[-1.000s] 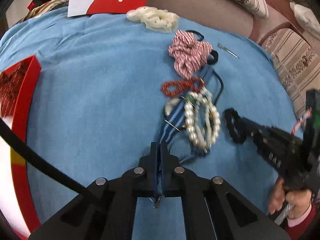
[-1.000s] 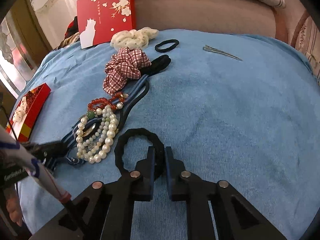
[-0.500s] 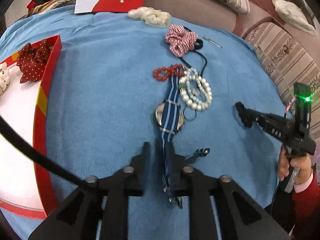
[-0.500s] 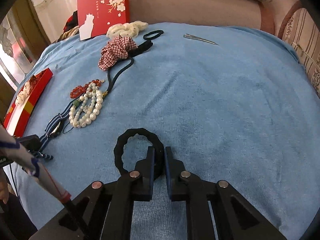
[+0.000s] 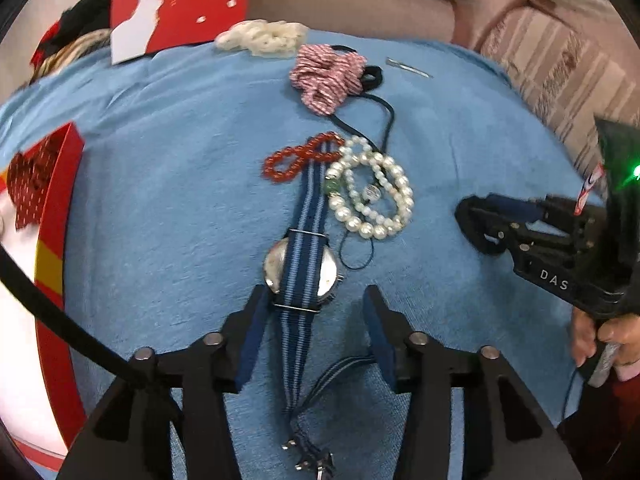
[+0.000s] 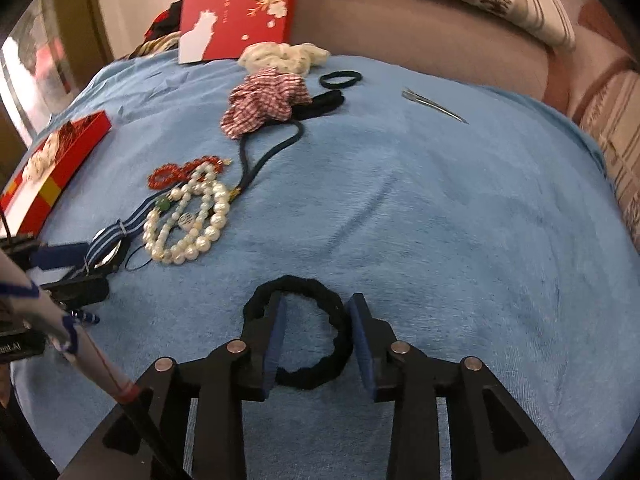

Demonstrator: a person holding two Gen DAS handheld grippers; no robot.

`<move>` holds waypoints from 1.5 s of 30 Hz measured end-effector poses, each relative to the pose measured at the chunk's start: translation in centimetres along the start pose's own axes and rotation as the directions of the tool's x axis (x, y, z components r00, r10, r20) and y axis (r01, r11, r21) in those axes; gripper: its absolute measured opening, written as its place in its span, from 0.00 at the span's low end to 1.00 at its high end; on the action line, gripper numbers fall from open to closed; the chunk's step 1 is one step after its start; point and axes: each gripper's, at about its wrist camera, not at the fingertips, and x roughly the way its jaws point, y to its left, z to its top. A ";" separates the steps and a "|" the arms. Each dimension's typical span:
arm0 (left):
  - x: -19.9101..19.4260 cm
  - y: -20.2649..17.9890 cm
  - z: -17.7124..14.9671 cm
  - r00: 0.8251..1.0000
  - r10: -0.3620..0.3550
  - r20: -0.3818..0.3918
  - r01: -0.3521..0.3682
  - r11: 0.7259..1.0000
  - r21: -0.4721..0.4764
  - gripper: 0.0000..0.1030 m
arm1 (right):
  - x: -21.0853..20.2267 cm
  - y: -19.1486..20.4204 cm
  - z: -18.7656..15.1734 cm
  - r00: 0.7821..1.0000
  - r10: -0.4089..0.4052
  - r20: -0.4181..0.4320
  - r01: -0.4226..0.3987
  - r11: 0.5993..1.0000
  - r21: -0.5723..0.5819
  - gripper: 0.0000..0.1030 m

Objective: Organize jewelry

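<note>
On the blue blanket (image 6: 440,208) I spread both tongs, still opening: left tongs (image 5: 316,320) straddle the striped watch (image 5: 302,268), right tongs (image 6: 316,332) the black scrunchie (image 6: 304,336), each laid apart for sorting.

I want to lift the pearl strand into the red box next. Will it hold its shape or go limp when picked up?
Probably limp: the pearl strand lies in loose overlapping loops, so it should sag from one grip point. Its round, glossy beads may slip between flat fingers. It rests against the red bead bracelet and overlaps the dark cord, so either might drag along.
</note>
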 end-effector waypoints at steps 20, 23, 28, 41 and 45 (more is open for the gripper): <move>-8.1 8.0 0.3 0.958 -0.185 0.219 0.242 0.931 -0.273 0.23 | -3.2 1.2 -0.3 0.993 0.062 0.099 -0.067 0.997 0.046 0.10; -10.7 10.8 0.1 0.936 -0.186 0.298 0.282 0.904 -0.322 0.05 | -4.5 2.0 0.1 0.989 0.069 0.128 -0.078 0.995 0.060 0.10; -13.9 15.5 -1.4 0.901 -0.168 0.399 0.341 0.845 -0.413 0.00 | -6.7 4.7 1.9 0.979 0.116 0.168 -0.127 0.990 0.060 0.10; -9.8 12.9 -1.4 0.962 -0.169 0.212 0.224 0.937 -0.267 0.09 | -7.0 12.2 3.5 0.978 0.164 0.126 -0.161 0.986 -0.035 0.10; -6.6 9.6 -1.0 0.995 -0.018 0.096 0.032 0.988 -0.149 0.23 | -6.5 11.1 2.6 0.983 0.152 0.098 -0.153 0.988 -0.002 0.10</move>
